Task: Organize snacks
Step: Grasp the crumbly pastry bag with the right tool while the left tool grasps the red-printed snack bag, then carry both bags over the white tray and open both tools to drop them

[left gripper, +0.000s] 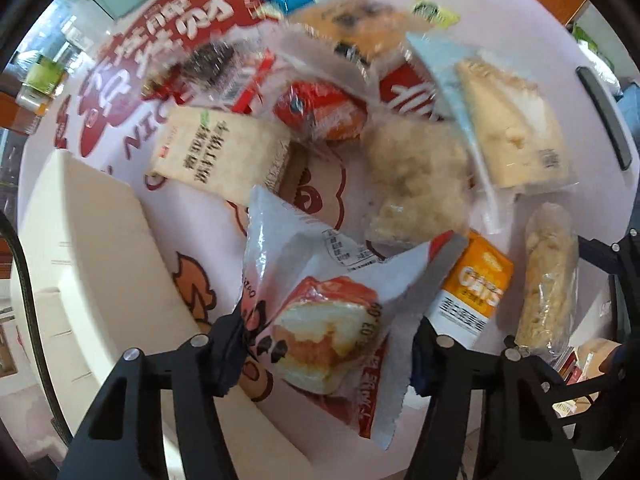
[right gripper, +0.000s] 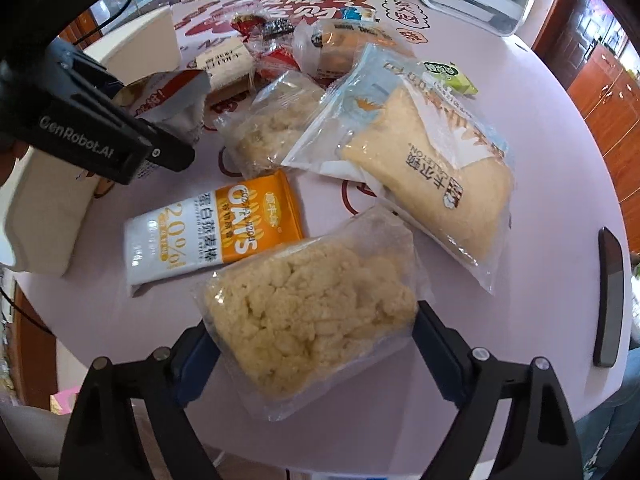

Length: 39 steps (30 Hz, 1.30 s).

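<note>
- Left wrist view: your left gripper (left gripper: 328, 344) points straight down over the round pale-pink table (left gripper: 472, 8), and its black fingers pinch the white-and-red glossy pouch printed with a sandwich picture (left gripper: 320, 304) from both sides; the pouch crumples between them.
- Just left of that pouch stands the cream-white open box (left gripper: 92, 248), its wall right beside your left finger.
- To the right lies the orange-and-white oat bar packet (left gripper: 472, 292), then the clear wrapper of puffed-grain cake (left gripper: 548, 276), seen edge-on.
- Further up the table sit a beige cracker packet (left gripper: 220, 156), a small red-orange wrapped snack (left gripper: 320, 110) and a clear bag holding a pale yellow sponge cake (left gripper: 516, 128), all blurred.
- Right wrist view: your right gripper (right gripper: 316, 340) tilts steeply down with its jaws wide around the puffed-grain cake (right gripper: 312, 312); the blue-padded fingers (right gripper: 196, 356) sit at the wrapper's two edges, and I cannot tell whether they press on it.
- The cake rests on the table (right gripper: 520, 80), touching the oat bar packet (right gripper: 212, 232) at its upper left.
- Your left gripper (right gripper: 120, 136) appears at upper left, clutching the pouch (right gripper: 176, 100) beside the box (right gripper: 136, 44).
- A dark flat phone (right gripper: 610, 296) lies near the right rim.
</note>
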{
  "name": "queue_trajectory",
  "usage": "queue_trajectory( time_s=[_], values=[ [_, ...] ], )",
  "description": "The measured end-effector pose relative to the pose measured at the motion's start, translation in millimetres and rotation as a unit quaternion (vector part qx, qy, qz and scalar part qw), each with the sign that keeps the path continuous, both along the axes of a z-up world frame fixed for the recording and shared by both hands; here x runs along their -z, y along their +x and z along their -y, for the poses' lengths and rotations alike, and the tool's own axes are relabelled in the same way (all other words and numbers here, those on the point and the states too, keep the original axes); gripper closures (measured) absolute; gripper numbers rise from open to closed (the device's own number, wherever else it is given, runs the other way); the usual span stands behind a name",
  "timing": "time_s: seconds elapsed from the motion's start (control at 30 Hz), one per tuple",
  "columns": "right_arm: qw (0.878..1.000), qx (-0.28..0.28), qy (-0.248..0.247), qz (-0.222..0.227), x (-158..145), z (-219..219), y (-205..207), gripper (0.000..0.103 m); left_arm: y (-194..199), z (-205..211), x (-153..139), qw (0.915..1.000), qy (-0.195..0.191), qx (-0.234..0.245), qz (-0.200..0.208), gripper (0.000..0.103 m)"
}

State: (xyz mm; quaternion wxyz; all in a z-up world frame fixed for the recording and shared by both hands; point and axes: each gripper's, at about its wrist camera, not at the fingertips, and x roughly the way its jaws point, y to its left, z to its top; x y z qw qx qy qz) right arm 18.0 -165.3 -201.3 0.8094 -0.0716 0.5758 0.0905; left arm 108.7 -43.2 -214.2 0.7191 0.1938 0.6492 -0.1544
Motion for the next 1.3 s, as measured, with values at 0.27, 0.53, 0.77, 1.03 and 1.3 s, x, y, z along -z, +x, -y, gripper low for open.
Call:
queue_trajectory(
  time_s=[0.27, 0.53, 0.77, 1.03, 1.3],
  values=[
    [0.999, -0.018, 0.018, 0.036, -54.6, -6.4, -5.4, 0.013, -35.2, -19.0, -118.9, 0.9926, -0.064, -0.039, 0.096, 0.043],
    [0.987, -0.095, 0.052, 0.120, -139.0, -57.5, 1.6, 0.013, -65.8, -105.6, -209.5, 0.9587, -0.030, -0.160, 0.234, 0.042],
    [0.963, -0.186, 0.075, 0.180, -196.5, -139.3, -1.3, 0.013, -99.2, -189.1, -227.4, 0.9202, 0.008, -0.261, 0.291, 0.042],
    [0.945, -0.251, 0.069, 0.200, -209.1, -222.3, -3.0, 0.013, -115.0, -251.9, -202.2, 0.9100, 0.009, -0.310, 0.275, 0.042],
    [0.953, -0.252, 0.038, 0.164, -178.2, -263.9, 13.4, 0.012, -119.3, -286.9, -188.5, 0.9082, 0.004, -0.321, 0.268, 0.040]
  ],
)
